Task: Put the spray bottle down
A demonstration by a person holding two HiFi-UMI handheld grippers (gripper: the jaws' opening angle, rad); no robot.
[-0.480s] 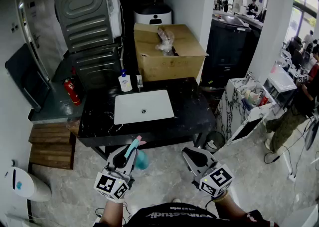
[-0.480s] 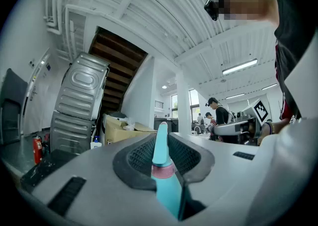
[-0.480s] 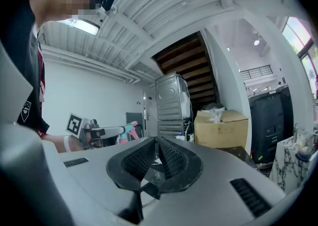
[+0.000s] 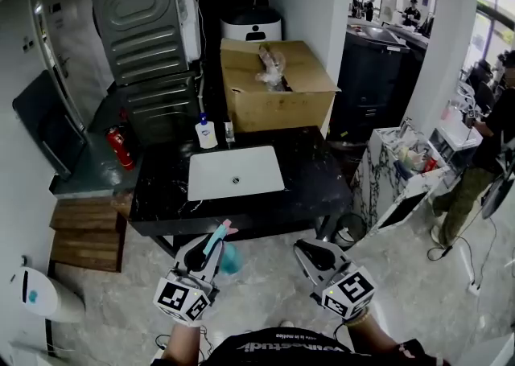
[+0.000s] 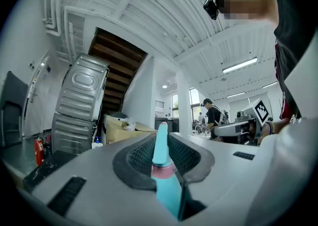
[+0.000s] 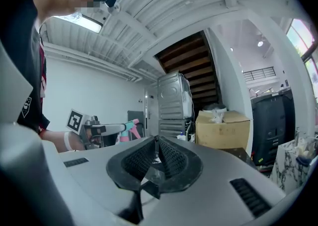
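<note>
The spray bottle (image 4: 228, 258) is teal with a pink nozzle. My left gripper (image 4: 208, 245) is shut on it, low in the head view, in front of the black counter (image 4: 318, 175). In the left gripper view the bottle's teal neck and pink ring (image 5: 162, 171) stand upright between the dark pads of the left gripper (image 5: 160, 139). My right gripper (image 4: 306, 248) hangs beside it to the right, shut, with nothing in it. In the right gripper view the tips of the right gripper (image 6: 156, 144) meet, and the spray bottle (image 6: 130, 124) shows at the left.
A white sink (image 4: 236, 171) is set into the counter, with a soap bottle (image 4: 206, 133) behind it. A cardboard box (image 4: 278, 87) stands at the back. A fire extinguisher (image 4: 121, 149) is at the left, a marble cabinet (image 4: 378, 175) and a person (image 4: 483, 147) at the right.
Both grippers stay where they were in front of the counter, and the bottle is still in the left one. The person at the right has shifted a little.
</note>
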